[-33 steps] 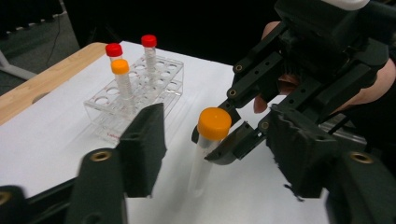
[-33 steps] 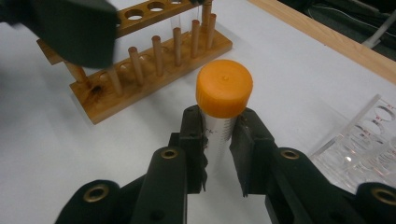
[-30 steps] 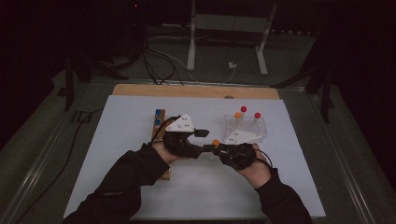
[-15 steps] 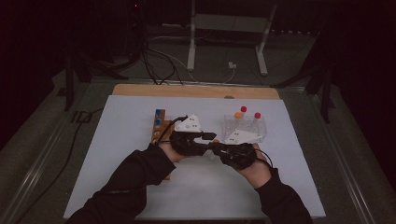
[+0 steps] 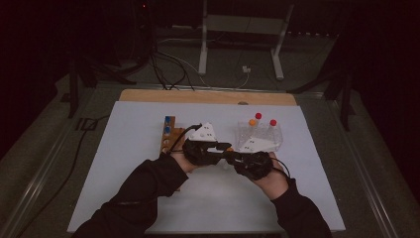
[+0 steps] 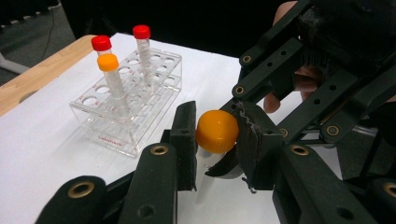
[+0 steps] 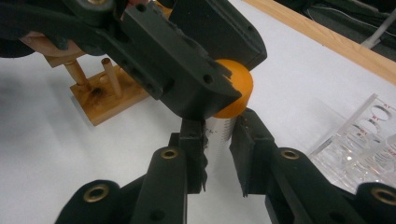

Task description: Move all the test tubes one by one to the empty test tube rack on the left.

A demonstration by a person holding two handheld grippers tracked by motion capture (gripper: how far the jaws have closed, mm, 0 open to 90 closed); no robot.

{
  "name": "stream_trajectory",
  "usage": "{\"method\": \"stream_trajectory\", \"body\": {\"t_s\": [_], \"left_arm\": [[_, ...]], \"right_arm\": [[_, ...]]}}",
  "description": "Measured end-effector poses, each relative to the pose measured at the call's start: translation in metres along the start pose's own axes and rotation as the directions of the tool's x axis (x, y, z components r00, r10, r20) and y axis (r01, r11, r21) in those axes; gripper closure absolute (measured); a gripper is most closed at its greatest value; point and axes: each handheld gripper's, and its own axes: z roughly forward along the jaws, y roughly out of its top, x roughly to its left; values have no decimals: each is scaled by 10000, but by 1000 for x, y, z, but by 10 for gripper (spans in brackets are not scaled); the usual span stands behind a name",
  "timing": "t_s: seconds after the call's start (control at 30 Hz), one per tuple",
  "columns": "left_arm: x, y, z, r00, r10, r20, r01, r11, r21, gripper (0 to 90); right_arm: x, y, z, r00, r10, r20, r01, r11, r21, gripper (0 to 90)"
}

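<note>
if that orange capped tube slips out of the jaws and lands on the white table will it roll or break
Probably rolls: the orange-capped tube is round and smooth, and the table looks flat. Likely light, since its clear body shows no visible filling. Breaking seems unlikely if it is plastic, though the material can't be told. The left gripper pinches its cap; the right gripper clamps its body.

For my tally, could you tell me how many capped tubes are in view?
4: two red-capped tubes and one orange-capped tube in the clear rack; one orange-capped tube held between both tools.
</note>
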Motion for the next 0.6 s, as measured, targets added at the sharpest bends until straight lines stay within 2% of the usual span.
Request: {"method": "stream_trajectory", "body": {"t_s": [0.37, 0.43, 0.6], "left_arm": [[-2, 1, -1, 9998, 126, -157, -128, 9998, -120, 710], [-2, 2, -3, 9988, 222, -427, -228, 9997, -129, 710], [6, 4, -16, 9971, 32, -764, -59, 9993, -360, 710]], "right_arm": [[0, 0, -1, 10000, 67, -24, -67, 9999, -90, 743], [-1, 0, -2, 9998, 194, -58, -196, 9994, -289, 680], [-8, 1, -10, 9988, 487, -34, -489, 9968, -637, 495]]}}
